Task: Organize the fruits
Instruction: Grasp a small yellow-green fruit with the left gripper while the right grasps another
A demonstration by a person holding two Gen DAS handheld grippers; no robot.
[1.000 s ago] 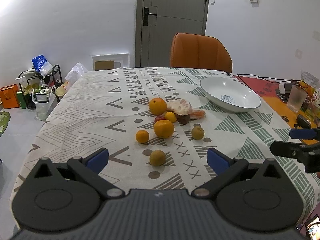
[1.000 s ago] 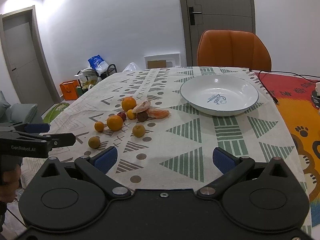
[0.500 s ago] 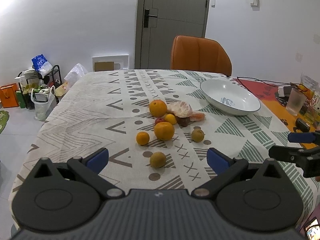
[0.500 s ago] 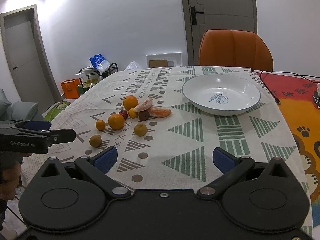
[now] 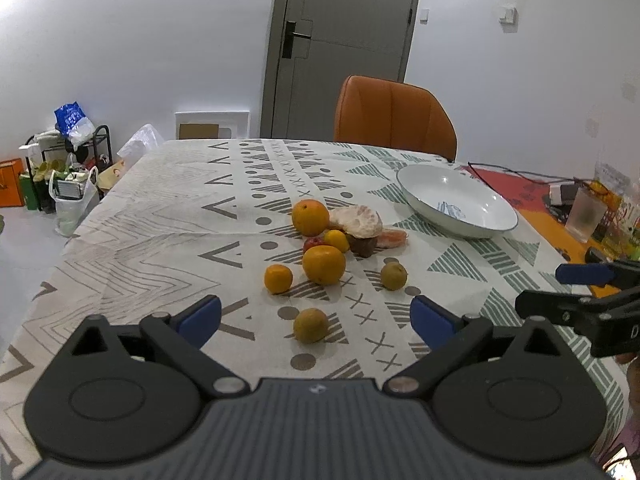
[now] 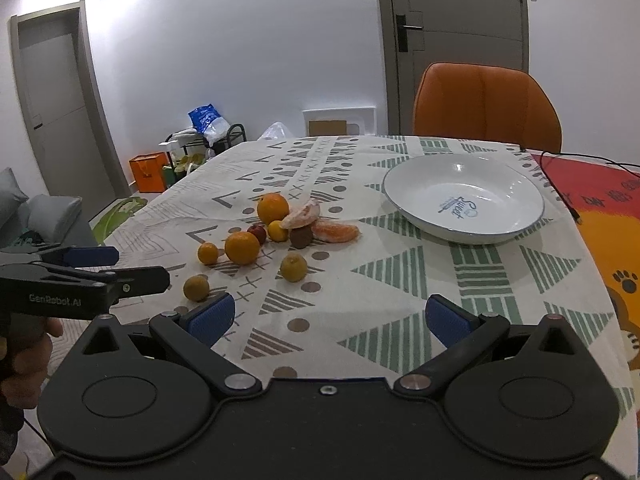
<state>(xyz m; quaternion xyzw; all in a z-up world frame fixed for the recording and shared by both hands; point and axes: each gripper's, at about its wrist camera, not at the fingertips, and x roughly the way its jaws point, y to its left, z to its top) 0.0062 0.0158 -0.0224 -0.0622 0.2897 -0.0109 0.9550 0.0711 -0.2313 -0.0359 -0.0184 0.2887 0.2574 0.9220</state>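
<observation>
Several fruits lie in a loose cluster mid-table: two large oranges (image 5: 323, 264) (image 5: 310, 217), small tangerines (image 5: 278, 279), a yellowish fruit (image 5: 311, 325) nearest me, another (image 5: 393, 275), a peeled citrus (image 5: 360, 222), a dark brown fruit and a small red one. An empty white bowl (image 5: 456, 206) sits to the right; it also shows in the right wrist view (image 6: 464, 198). My left gripper (image 5: 316, 320) is open and empty above the near table edge, the yellowish fruit between its tips. My right gripper (image 6: 328, 316) is open and empty, right of the fruits (image 6: 242, 247).
An orange chair (image 5: 394, 120) stands at the far table edge. A cable (image 6: 560, 184), a glass (image 5: 586, 218) and clutter sit on the orange mat at right. Bags and a rack (image 5: 68, 160) stand on the floor at left. The patterned tablecloth (image 5: 160, 240) covers the table.
Both grippers have drifted slightly nearer the fruits; the view has tilted up a little. Nothing on the table has moved.
</observation>
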